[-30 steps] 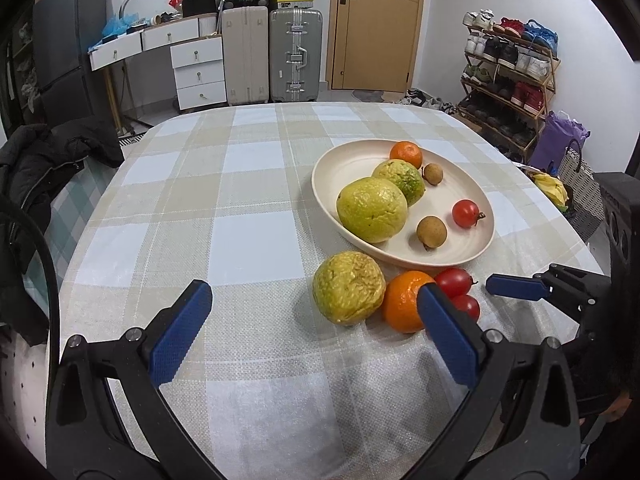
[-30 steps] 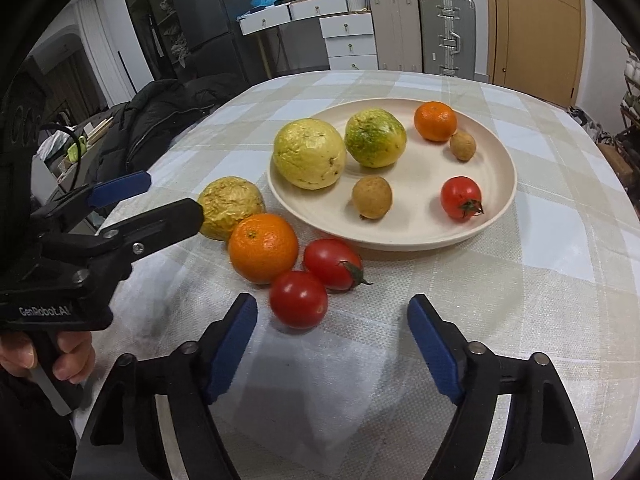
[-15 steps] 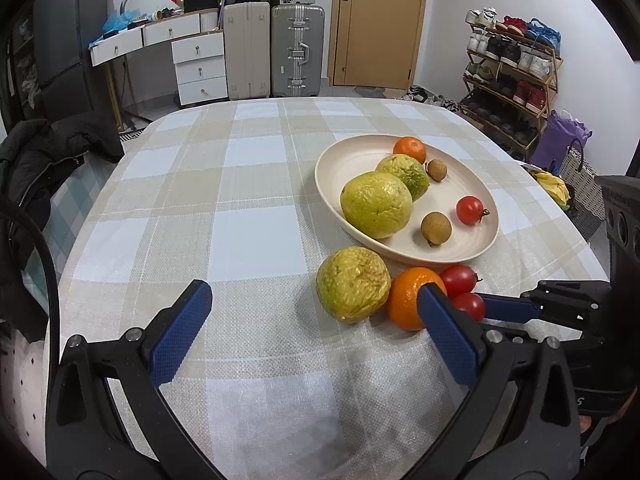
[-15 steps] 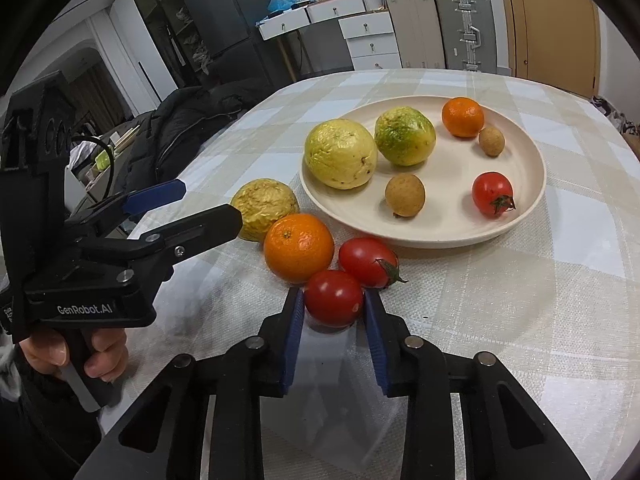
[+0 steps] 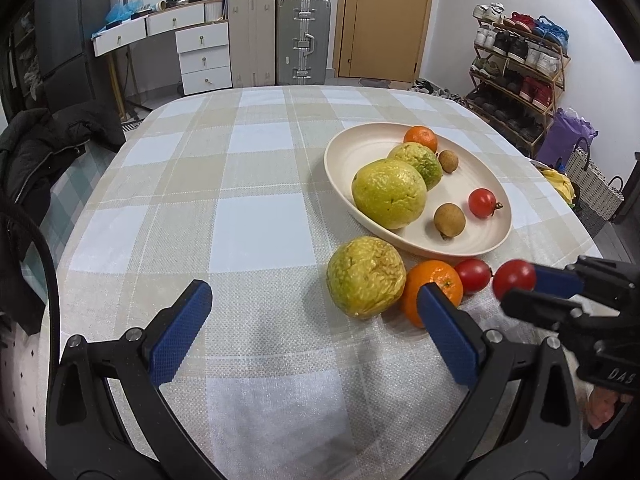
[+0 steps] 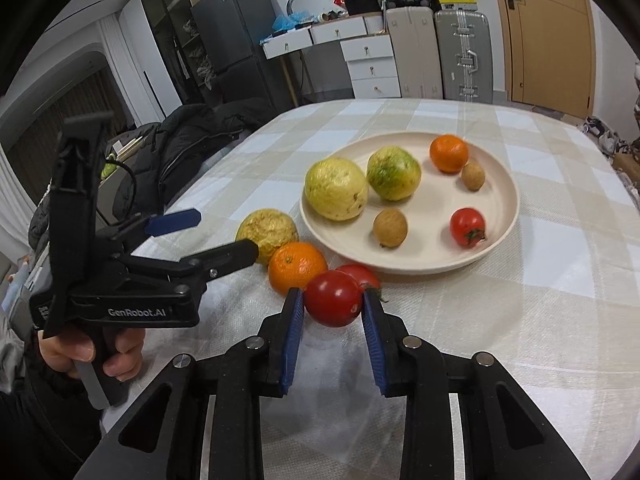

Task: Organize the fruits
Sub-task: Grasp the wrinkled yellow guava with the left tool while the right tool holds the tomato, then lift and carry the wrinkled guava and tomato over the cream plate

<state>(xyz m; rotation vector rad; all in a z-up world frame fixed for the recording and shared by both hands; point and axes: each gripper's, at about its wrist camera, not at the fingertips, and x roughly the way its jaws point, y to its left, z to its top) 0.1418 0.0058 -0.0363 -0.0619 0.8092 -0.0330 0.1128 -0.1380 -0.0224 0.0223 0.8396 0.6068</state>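
One cherry tomato [image 6: 334,304] sat clenched between the blue pads of the right tongs [image 6: 332,312], whose jaws had just been closing onto it; in the left wrist view it appeared clear of the tabletop [image 5: 256,216], so it seemed already lifted. From those tongs the cream plate [image 6: 500,240] lay at about one o'clock, near and slightly uphill in the right wrist view, with bare plate floor between the small brown fruit [image 6: 390,227] and the plate's own tomato [image 6: 467,226]; that gap looked like the likely landing spot, reached by carrying up and over the near rim. A second loose tomato [image 6: 366,274] lay just behind the held one at twelve o'clock, touching or nearly touching it, and the mandarin [image 6: 297,266] sat at eleven o'clock with the wrinkled yellow-green fruit [image 6: 267,232] beyond it. Being round, the tomato offered no long axis to align. The left tongs [image 5: 316,332] stood released and empty, with the wrinkled fruit at one o'clock from them, so the right hand was plainly the nearer to the plate.
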